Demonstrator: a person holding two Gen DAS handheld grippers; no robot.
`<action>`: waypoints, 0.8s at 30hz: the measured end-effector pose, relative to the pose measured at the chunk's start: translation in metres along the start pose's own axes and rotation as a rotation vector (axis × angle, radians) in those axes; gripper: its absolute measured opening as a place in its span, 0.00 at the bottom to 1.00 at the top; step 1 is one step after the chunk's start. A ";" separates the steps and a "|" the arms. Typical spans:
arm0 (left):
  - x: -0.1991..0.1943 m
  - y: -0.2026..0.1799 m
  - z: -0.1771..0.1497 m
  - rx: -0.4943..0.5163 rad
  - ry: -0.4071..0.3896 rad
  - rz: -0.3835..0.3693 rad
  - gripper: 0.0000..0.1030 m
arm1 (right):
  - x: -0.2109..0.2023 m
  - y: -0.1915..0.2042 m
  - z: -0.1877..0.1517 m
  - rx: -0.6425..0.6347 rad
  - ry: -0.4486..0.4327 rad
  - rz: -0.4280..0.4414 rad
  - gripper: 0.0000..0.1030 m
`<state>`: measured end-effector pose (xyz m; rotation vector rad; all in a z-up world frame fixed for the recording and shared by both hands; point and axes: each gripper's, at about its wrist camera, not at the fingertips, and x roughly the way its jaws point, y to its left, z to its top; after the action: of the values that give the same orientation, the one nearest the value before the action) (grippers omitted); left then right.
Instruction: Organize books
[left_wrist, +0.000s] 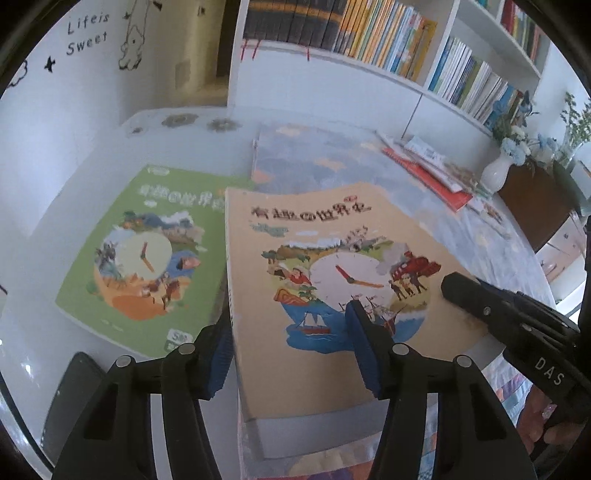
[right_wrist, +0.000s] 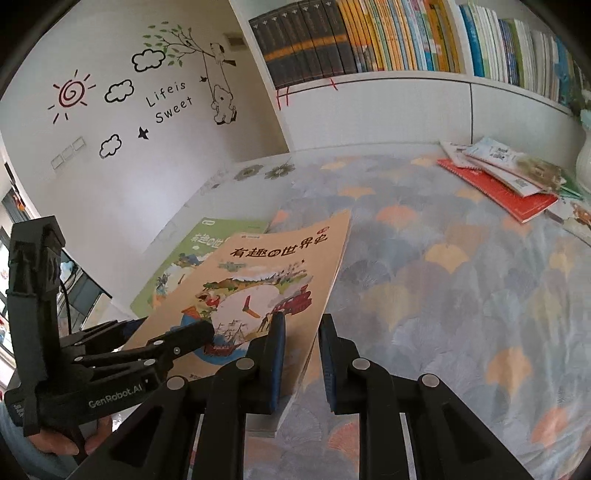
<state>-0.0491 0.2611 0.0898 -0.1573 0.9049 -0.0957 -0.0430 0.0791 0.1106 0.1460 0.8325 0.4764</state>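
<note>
Both tongs hold the beige book (left_wrist: 325, 280) — the left gripper (left_wrist: 291, 354) clamps its spine edge, the right gripper (right_wrist: 301, 365) pinches narrowly its open edge. The book's long axis points toward 12 o'clock, to the bookshelf (right_wrist: 369, 85); the green book (left_wrist: 144, 251) lies at 10 o'clock.

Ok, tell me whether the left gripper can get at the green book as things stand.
Probably not yet. The left gripper is clamped on the tan book, which it shares with the right gripper and which overhangs the green book's edge. Freed, it should reach: the green cover lies mostly bare.
</note>
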 end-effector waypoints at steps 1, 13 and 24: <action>-0.002 -0.001 0.002 0.000 -0.013 -0.001 0.50 | -0.002 0.000 0.001 -0.002 -0.005 0.002 0.17; -0.022 -0.003 0.009 0.005 -0.097 -0.049 0.44 | -0.006 0.009 0.009 -0.002 -0.040 0.064 0.17; -0.038 0.039 0.024 -0.027 -0.132 0.022 0.44 | 0.010 0.050 0.021 -0.036 -0.067 0.139 0.18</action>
<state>-0.0534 0.3071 0.1271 -0.1765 0.7767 -0.0517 -0.0392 0.1288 0.1333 0.1864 0.7512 0.6134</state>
